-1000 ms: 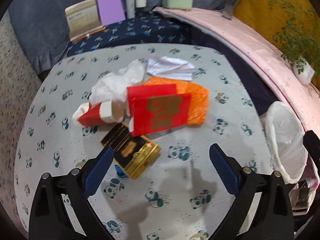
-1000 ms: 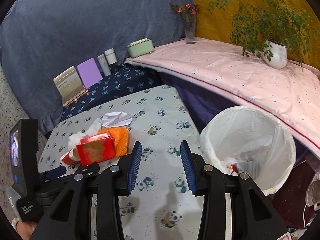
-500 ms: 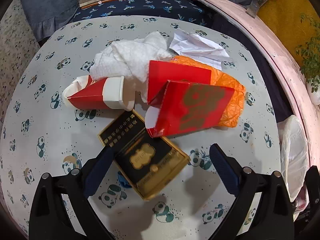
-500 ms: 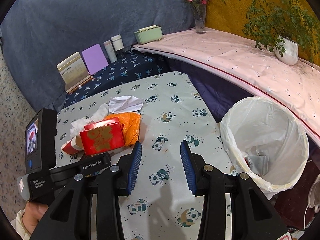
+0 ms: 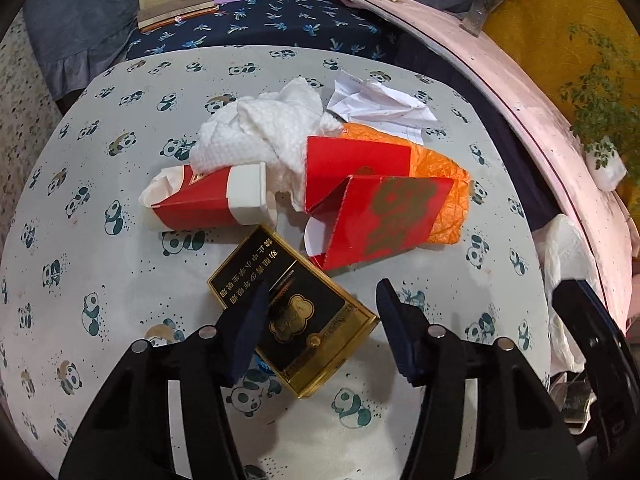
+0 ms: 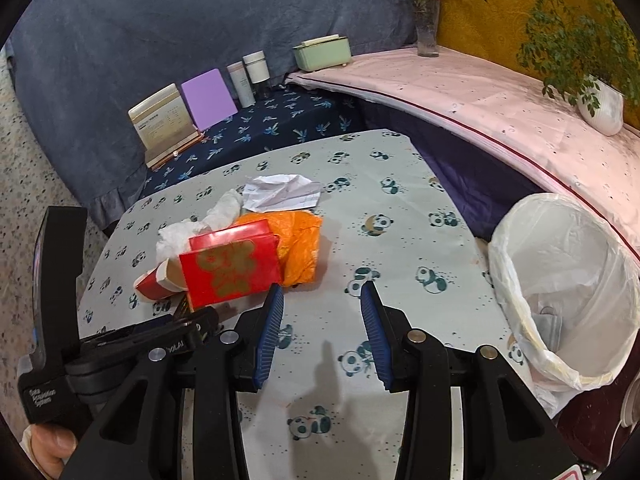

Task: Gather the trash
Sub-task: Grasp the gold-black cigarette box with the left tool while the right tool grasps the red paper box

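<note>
A trash pile lies on the panda-print table point(image 5: 100, 280). It holds a black and gold box point(image 5: 296, 312), a red box with gold print point(image 5: 384, 220), a red and white carton point(image 5: 208, 196), white tissue point(image 5: 264, 132), an orange bag point(image 5: 444, 184) and crumpled paper point(image 5: 376, 100). My left gripper point(image 5: 320, 316) is open, its jaws either side of the black and gold box. My right gripper point(image 6: 322, 320) is open and empty over the table, right of the red box point(image 6: 232, 268). A bin with a white liner point(image 6: 568, 280) stands to the right.
Books point(image 6: 164, 120), a purple card point(image 6: 208, 98), two bottles point(image 6: 248, 76) and a green box point(image 6: 322, 52) stand at the back. A vase point(image 6: 426, 32) and a potted plant point(image 6: 600, 108) sit on the pink ledge.
My left gripper has moved down onto the pile and narrowed around the black and gold box. My right gripper has drifted left, toward the pile.
</note>
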Demonstrator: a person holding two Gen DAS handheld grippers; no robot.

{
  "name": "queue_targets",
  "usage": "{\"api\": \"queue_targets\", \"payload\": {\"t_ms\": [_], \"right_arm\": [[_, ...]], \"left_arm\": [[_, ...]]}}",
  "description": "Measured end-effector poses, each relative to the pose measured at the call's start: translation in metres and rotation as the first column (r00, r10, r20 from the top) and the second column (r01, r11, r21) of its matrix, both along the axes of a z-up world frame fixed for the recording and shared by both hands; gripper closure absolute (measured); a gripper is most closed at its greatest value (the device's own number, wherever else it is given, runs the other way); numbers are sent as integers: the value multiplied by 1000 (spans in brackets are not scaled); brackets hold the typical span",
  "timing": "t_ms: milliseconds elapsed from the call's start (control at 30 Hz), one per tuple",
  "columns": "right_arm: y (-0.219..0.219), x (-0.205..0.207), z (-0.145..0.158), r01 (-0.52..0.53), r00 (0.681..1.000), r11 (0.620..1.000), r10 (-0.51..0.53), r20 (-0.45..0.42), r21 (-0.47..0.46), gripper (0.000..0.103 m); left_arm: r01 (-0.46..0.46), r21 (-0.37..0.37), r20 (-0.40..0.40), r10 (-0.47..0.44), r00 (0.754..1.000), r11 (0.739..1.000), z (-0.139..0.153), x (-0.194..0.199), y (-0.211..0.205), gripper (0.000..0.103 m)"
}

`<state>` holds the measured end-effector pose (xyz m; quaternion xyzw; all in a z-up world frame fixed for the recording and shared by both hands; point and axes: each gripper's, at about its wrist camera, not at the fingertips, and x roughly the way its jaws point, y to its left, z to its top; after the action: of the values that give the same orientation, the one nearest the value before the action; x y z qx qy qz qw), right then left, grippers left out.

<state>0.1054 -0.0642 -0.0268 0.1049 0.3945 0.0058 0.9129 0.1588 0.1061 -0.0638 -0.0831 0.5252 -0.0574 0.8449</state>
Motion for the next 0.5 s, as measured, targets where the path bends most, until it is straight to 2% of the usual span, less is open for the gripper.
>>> {"api": "queue_targets", "payload": {"t_ms": [33,167,333,500], "right_arm": [[3,1,0,-6,1000,1000,6,0,0,63],[10,2,-1,-19,1000,1000,19,-5,2,63],[19,3,-3,-34,999,999,34,-12,-5,63],[25,5,-8,-44,999,999,44,-26,-10,63]], "left_arm": [[4,-4,0,-4,1000,1000,-1,-2,2,46],[-19,-13,-23,18,1000,1000,-10,-6,14,28],[-52,-70,-85,46,995,996,-27,-4,30,28],[-55,-125,-90,44,995,991,-29,-6,41,37]]}}
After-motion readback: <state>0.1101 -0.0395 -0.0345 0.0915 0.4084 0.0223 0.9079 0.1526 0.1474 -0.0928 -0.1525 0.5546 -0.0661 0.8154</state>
